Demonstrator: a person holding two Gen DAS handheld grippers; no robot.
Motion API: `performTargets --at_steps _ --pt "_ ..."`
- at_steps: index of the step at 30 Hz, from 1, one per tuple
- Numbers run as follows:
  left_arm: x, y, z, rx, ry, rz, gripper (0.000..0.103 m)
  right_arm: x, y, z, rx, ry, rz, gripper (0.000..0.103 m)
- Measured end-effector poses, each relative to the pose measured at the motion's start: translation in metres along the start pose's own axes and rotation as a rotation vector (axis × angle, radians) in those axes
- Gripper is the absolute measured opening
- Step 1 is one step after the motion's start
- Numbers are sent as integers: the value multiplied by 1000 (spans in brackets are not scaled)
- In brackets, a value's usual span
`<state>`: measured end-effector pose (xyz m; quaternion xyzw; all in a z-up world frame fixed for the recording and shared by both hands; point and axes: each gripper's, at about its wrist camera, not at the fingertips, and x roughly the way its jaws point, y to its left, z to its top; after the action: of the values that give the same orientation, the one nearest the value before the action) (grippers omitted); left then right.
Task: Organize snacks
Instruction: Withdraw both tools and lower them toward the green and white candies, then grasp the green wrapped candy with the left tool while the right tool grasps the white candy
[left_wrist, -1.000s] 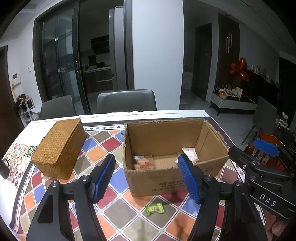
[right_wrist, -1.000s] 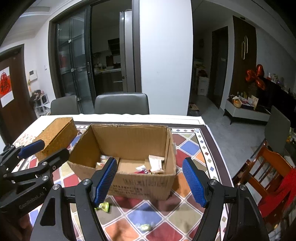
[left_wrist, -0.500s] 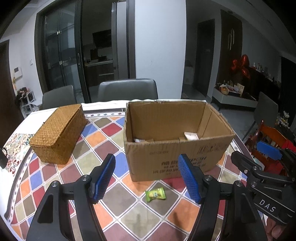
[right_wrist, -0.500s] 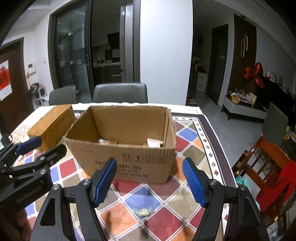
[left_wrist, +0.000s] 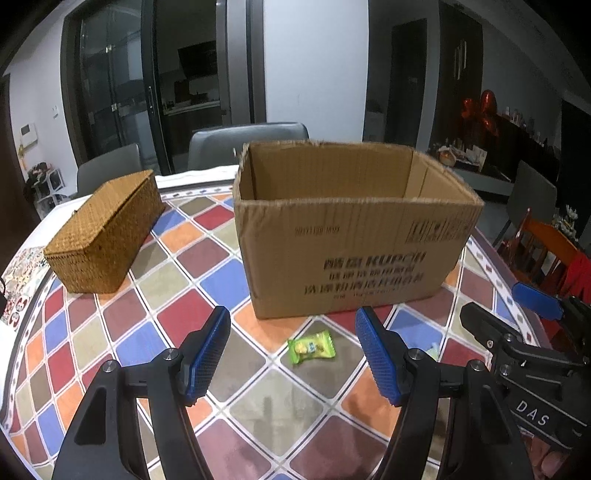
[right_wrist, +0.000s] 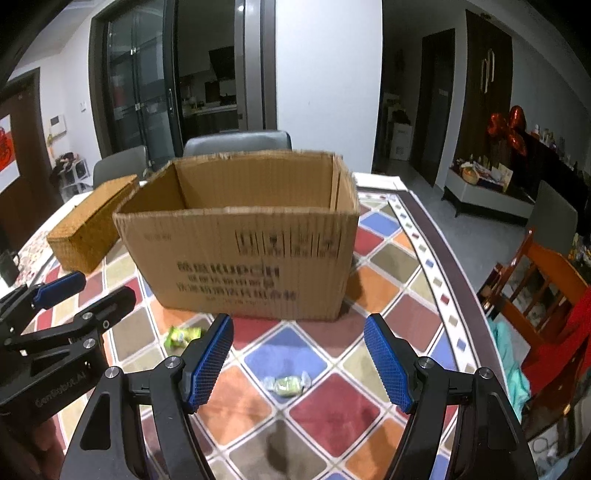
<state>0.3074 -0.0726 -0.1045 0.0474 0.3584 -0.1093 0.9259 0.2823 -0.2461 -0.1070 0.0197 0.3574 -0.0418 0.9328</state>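
An open cardboard box stands on the chequered tablecloth; it also shows in the right wrist view. Its inside is hidden from this low angle. A green snack packet lies in front of the box, between the blue pads of my open, empty left gripper; it also shows in the right wrist view. A pale green wrapped candy lies between the pads of my open, empty right gripper. The right gripper shows at the right of the left wrist view, the left gripper at the left of the right wrist view.
A lidded wicker basket stands left of the box. Grey chairs stand behind the table. An orange wooden chair with red cloth stands off the table's right edge.
Both grippers have dropped lower and closer to the table, so the box's contents are no longer visible. The packet and the candy now lie between the pads. Both grippers stay open.
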Motion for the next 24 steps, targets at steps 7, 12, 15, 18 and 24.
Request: performTargets --at_steps 7,12,15,18,24 --pt "19 -3 -13 11 33 -30 70 16 2 -22 -6 43 -5 74" --pt "35 -3 -22 9 60 -30 70 29 2 -32 -5 78 -7 74" --pt "43 -3 -26 5 77 -35 70 36 2 -37 -9 96 -9 74" --pt "53 -4 -29 2 93 -39 70 43 2 -41 -6 114 -8 74" --pt "70 -5 -30 0 117 -44 70 57 4 -48 -3 148 -12 74"
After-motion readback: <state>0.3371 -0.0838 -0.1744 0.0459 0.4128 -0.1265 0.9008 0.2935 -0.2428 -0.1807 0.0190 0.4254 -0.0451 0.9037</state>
